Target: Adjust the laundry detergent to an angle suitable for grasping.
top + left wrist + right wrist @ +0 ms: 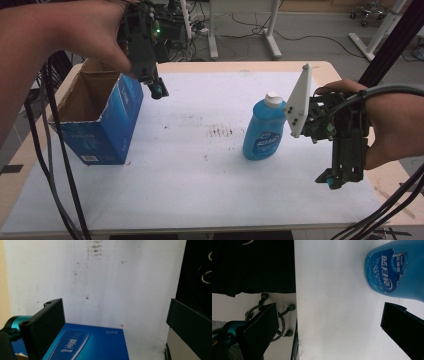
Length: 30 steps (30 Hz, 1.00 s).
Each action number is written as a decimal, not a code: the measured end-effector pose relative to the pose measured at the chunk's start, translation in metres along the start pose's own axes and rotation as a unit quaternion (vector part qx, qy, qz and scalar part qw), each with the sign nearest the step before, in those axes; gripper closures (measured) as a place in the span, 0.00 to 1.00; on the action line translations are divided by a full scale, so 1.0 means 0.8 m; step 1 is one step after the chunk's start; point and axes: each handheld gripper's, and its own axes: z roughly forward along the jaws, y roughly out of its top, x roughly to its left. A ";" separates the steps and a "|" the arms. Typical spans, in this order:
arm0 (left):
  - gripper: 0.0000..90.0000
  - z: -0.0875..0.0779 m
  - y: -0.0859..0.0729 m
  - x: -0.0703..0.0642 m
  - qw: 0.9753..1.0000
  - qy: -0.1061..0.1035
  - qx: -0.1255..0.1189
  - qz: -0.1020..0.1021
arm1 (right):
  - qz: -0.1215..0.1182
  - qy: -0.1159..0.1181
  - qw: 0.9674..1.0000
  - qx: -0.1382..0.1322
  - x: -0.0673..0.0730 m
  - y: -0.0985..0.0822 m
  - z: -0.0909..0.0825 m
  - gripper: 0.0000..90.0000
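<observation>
An open blue cardboard box (102, 122) stands at the left of the white-covered table (200, 190). A blue bottle (264, 131) with a white cap stands upright right of centre. My left gripper (158, 91) hangs just past the box's far right corner, above the table. In the left gripper view its jaws are wide apart and open (113, 308), with the box's blue side (92, 342) below them. My right gripper (330, 180) points down, to the right of the bottle and apart from it. It is open (329, 312), with the bottle (397, 270) at the upper right.
Brown stains (220, 131) mark the sheet between box and bottle. Black cables (55, 165) trail down at the left, others at the lower right. Desk legs (272, 35) and a chair base (370, 12) stand on the floor beyond the table.
</observation>
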 end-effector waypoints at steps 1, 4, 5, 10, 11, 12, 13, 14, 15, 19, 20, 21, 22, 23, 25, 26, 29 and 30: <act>0.02 0.001 0.001 -0.001 1.000 0.000 -0.002 0.000 | 0.002 0.000 1.000 0.000 0.000 -0.002 0.000 0.01; 0.02 0.003 0.005 -0.005 1.000 0.003 -0.006 -0.001 | 0.007 0.000 1.000 0.000 0.001 -0.008 0.000 0.01; 0.02 0.004 0.006 -0.006 1.000 0.001 -0.012 -0.003 | 0.009 0.000 1.000 0.000 0.002 -0.010 0.000 0.01; 0.02 0.010 0.011 -0.012 1.000 -0.006 -0.028 -0.006 | 0.017 -0.003 1.000 -0.002 0.003 -0.020 -0.002 0.01; 0.02 0.012 0.013 -0.013 1.000 -0.005 -0.028 -0.006 | 0.019 -0.004 1.000 -0.003 0.004 -0.022 -0.002 0.01; 0.02 0.013 0.014 -0.014 1.000 -0.002 -0.030 -0.006 | 0.020 -0.005 1.000 -0.003 0.004 -0.024 -0.002 0.01; 0.02 0.015 0.015 -0.015 0.999 0.000 -0.032 -0.006 | 0.023 -0.005 1.000 -0.003 0.004 -0.025 -0.002 0.01; 0.02 0.016 0.016 -0.016 0.999 -0.001 -0.036 -0.009 | 0.024 -0.005 1.000 -0.003 0.005 -0.027 -0.002 0.01; 0.02 0.017 0.017 -0.016 0.999 -0.003 -0.041 -0.011 | 0.026 -0.004 1.000 -0.003 0.005 -0.029 -0.001 0.01; 0.02 0.023 0.021 -0.019 0.998 -0.008 -0.061 -0.015 | 0.031 -0.005 1.000 -0.004 0.007 -0.034 -0.002 0.01; 0.02 0.026 0.022 -0.020 0.997 -0.011 -0.068 -0.021 | 0.031 -0.005 0.999 -0.005 0.008 -0.035 -0.002 0.01; 0.02 0.028 0.023 -0.021 0.997 -0.015 -0.071 -0.027 | 0.031 -0.005 0.999 -0.006 0.008 -0.036 -0.002 0.01; 0.02 0.030 0.023 -0.021 0.997 -0.017 -0.075 -0.033 | 0.032 -0.006 0.999 -0.005 0.009 -0.037 -0.002 0.01; 0.02 0.033 0.024 -0.022 0.996 -0.014 -0.082 -0.039 | 0.033 -0.006 0.999 -0.005 0.009 -0.038 -0.002 0.01; 0.02 0.037 0.027 -0.023 0.995 -0.008 -0.092 -0.049 | 0.034 -0.006 0.999 -0.005 0.010 -0.041 -0.003 0.01; 0.02 0.039 0.028 -0.024 0.993 -0.005 -0.100 -0.058 | 0.036 -0.005 0.999 -0.004 0.011 -0.042 -0.003 0.01; 0.02 0.044 0.032 -0.027 0.991 0.000 -0.114 -0.068 | 0.036 -0.007 0.999 -0.006 0.012 -0.045 -0.004 0.01; 0.02 0.044 0.032 -0.027 0.991 0.000 -0.114 -0.068 | 0.037 -0.006 0.999 -0.005 0.013 -0.046 -0.004 0.01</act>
